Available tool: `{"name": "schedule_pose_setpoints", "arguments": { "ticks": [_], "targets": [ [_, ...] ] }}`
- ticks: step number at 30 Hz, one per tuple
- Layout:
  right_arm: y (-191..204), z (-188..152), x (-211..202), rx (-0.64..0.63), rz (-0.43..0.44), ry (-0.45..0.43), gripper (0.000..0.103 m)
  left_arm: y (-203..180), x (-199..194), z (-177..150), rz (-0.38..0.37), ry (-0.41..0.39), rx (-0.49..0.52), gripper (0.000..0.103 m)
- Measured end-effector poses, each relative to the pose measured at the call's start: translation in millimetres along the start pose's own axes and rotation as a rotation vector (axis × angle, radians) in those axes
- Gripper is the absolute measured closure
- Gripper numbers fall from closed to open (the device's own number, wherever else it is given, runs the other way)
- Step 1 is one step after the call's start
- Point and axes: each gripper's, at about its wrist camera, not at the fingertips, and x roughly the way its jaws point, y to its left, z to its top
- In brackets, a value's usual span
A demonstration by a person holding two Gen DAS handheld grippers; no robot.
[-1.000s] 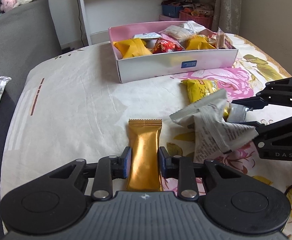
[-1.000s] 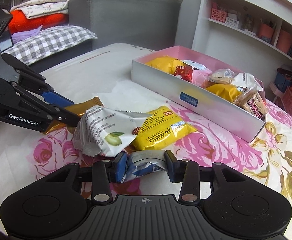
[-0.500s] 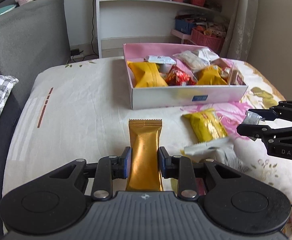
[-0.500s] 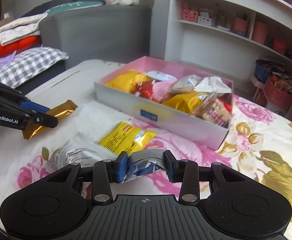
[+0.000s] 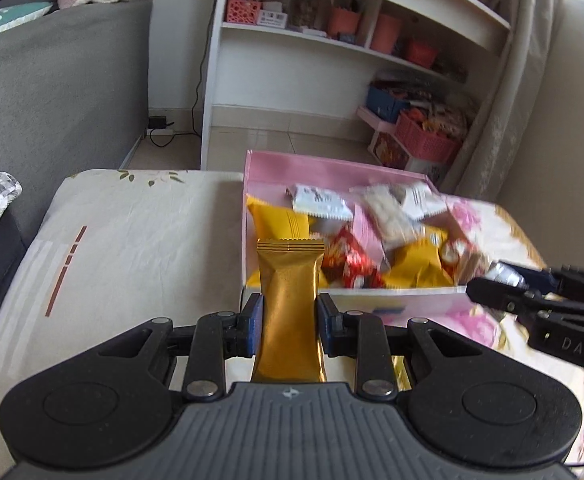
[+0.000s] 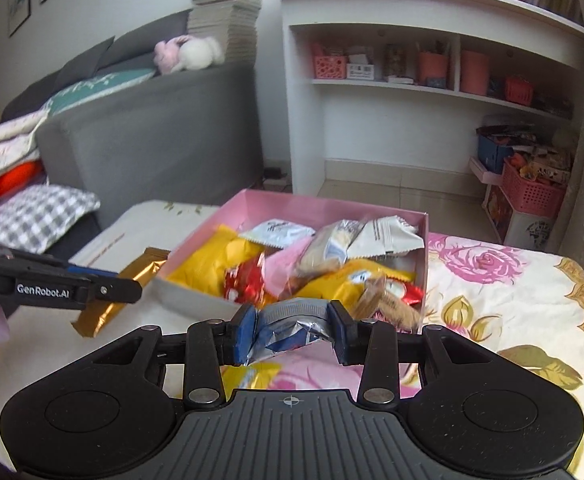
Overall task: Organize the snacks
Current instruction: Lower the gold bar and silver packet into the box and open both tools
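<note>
— What is each gripper carrying above the flowered table?

— The left gripper is clamped on a gold snack bar, its blue pads pressing both long sides of the wrapper. The bar stands lengthwise between the fingers, its crimped far end just over the near left corner of the pink snack box. The right gripper is closed on a crumpled silver-and-blue packet, pinched between its two pads at the near edge of the same box.

— And where do the two tools sit relative to that box?

— Both are on its near side, well above the tablecloth. From the left wrist camera, the right gripper's black fingers enter beside the box's near right corner; from the right wrist camera, the left gripper and its gold bar show just left of the box's near left corner.

— What fills the box?

— Yellow pouches, a red wrapper, white sachets and a clear biscuit pack, heaped loosely. Beyond the box stand a white shelf unit and a grey sofa.
</note>
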Motion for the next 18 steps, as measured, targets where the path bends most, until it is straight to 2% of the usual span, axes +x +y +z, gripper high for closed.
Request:
{"name": "schedule_pose_setpoints", "arguments": {
  "ticks": [3, 9, 18],
  "targets": [
    [-7.6, 9.1, 10.2, 0.079, 0.0, -0.005, 0.065, 0.8, 8.3, 8.9, -0.015, -0.01, -0.036, 0.078],
    [-18.0, 14.1, 30.6, 0.183, 0.006, 0.017, 0.065, -5.2, 43.3, 29.1, -0.012, -0.013, 0.002, 0.078],
    [-15.2, 10.7, 49.0, 0.208, 0.04, 0.059, 0.065, -12.4, 86.9, 54.1, 0.029, -0.007, 0.086, 0.077]
  ]
}}
